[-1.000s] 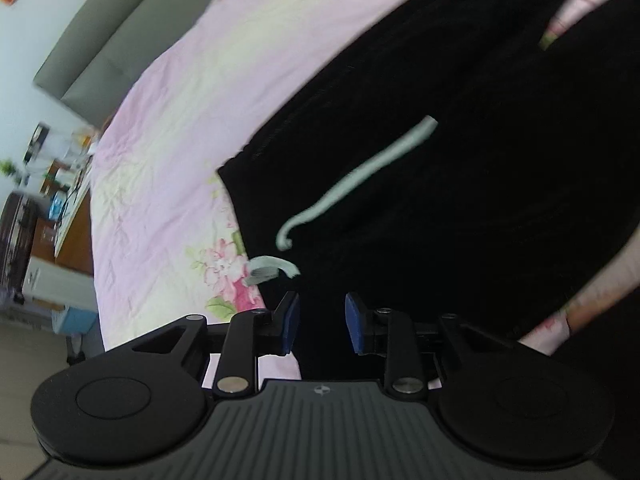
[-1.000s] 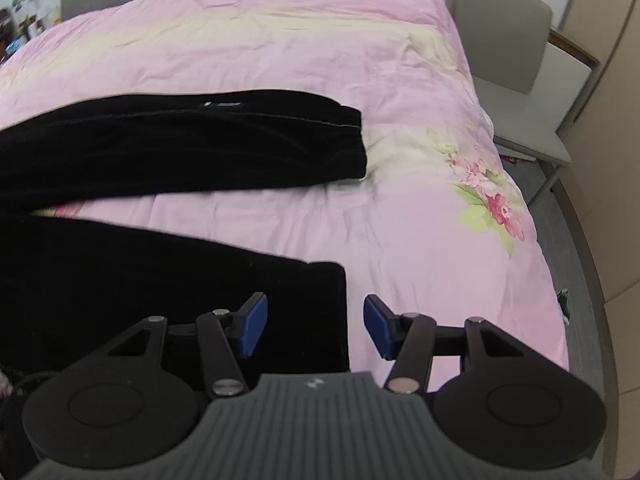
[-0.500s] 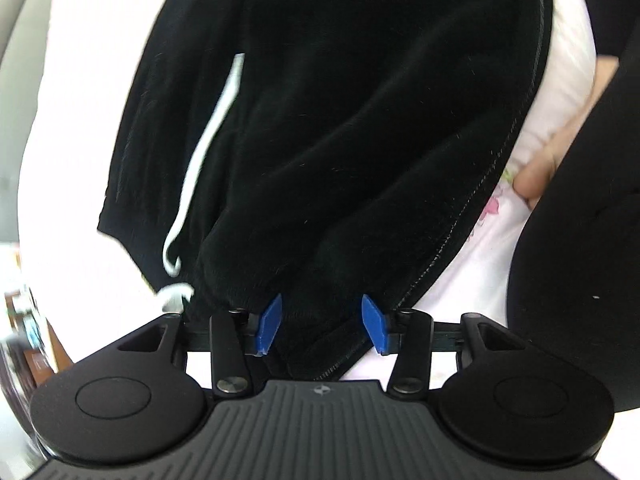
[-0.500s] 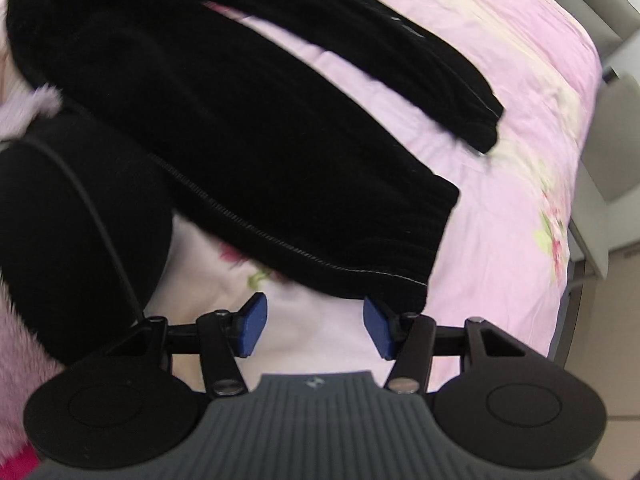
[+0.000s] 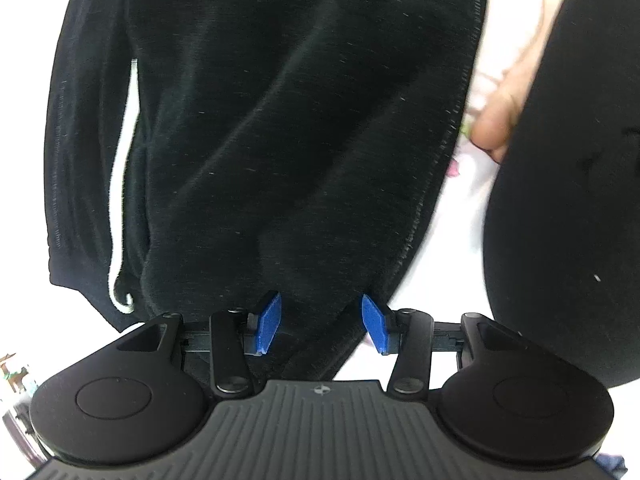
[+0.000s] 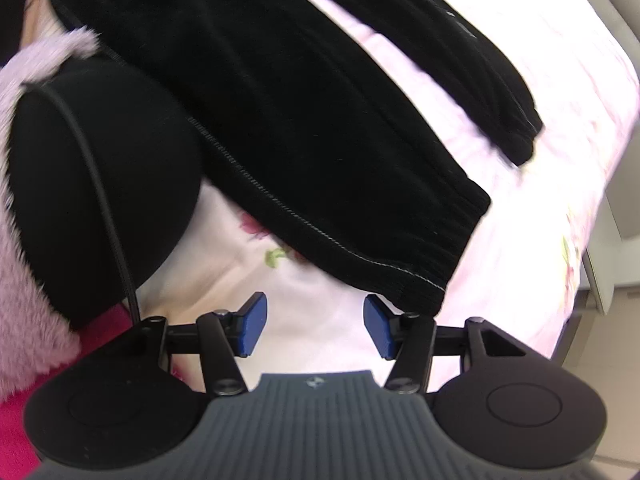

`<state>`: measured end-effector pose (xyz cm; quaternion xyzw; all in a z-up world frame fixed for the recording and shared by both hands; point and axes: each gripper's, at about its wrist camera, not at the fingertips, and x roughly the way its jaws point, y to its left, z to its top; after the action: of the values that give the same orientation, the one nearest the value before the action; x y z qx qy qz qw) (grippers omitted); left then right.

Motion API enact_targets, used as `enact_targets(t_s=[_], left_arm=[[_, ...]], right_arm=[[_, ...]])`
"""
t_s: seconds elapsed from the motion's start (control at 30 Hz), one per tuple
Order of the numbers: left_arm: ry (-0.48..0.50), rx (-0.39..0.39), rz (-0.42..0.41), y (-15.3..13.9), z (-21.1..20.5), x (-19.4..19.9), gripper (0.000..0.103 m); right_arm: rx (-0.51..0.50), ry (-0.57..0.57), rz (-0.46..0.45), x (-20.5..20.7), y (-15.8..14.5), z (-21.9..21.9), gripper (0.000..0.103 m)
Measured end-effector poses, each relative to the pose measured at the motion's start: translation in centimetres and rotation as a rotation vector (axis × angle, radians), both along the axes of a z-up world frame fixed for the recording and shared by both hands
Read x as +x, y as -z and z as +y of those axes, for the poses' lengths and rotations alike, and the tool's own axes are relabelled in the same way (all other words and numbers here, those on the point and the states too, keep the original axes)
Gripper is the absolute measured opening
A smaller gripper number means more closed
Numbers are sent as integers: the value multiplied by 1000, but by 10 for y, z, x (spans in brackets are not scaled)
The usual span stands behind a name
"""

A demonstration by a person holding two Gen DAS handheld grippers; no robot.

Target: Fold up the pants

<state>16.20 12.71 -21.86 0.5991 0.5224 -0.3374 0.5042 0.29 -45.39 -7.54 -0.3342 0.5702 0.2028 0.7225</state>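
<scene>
Pants (image 5: 288, 128) black, fine ribbed texture, pale stitched seam down one edge; white drawstring (image 5: 120, 208) against the black. Bedsheet (image 6: 560, 92) pale pink with pink-and-green flower print. My gripper pads (image 5: 269, 322) bright blue on black arms, grey ridged body behind. My sleeve (image 6: 44, 264) fuzzy lilac over a magenta layer.

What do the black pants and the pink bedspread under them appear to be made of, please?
Black pants: probably soft velour or fleece knit, matte with fine nap and a ribbed cuff. Pink bedspread: likely smooth woven cotton, lightly creased, floral print.
</scene>
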Motion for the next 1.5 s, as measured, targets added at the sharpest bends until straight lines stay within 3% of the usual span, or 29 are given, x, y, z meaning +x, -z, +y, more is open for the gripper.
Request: enact_targets(t_s=[0.03,0.1,0.2,0.37,0.47,0.57,0.63,0.67,0.7,0.8,0.87,0.97,1.1,1.27,1.5], left_arm=[[-14,16,48,3,0,1,61],[-37,55,104,12,2,4,58],[40,38,-32,23,5,3,60],[42,0,-35,26,9,4,62],[141,-11,-99,28,17,-11,69],[224,24,-122,34,28,-21,69],[247,52,-114,44,35,-23,69],[264,56,-124,45,37,-25,69],[284,53,-131,50,37,-22,69],[285,50,-163,59,38,-15,67],[227,45,-185,58,35,-10,43],[108,-6,-244,45,26,-1,24],[-101,-140,-368,10,28,14,22],[-361,-315,-515,-61,36,33,22],[-662,-481,-623,-136,29,79,22]], right_arm=[[-13,-26,3,-1,1,2,51],[-45,-94,7,-3,6,7,51],[-105,-169,-9,-3,17,13,51],[-152,-272,-17,5,33,22,51],[-166,-295,-5,14,46,25,51],[-167,-279,4,23,57,28,50],[-157,-264,7,26,61,29,45],[-158,-257,1,26,62,30,35],[-165,-253,-12,26,63,30,18],[-171,-225,-39,28,60,32,8],[-175,-224,-48,27,56,33,6],[-168,-203,-78,27,44,33,3],[-132,-148,-153,24,18,32,3],[-84,-49,-313,23,-33,26,1],[-118,69,-485,75,-88,21,0]])
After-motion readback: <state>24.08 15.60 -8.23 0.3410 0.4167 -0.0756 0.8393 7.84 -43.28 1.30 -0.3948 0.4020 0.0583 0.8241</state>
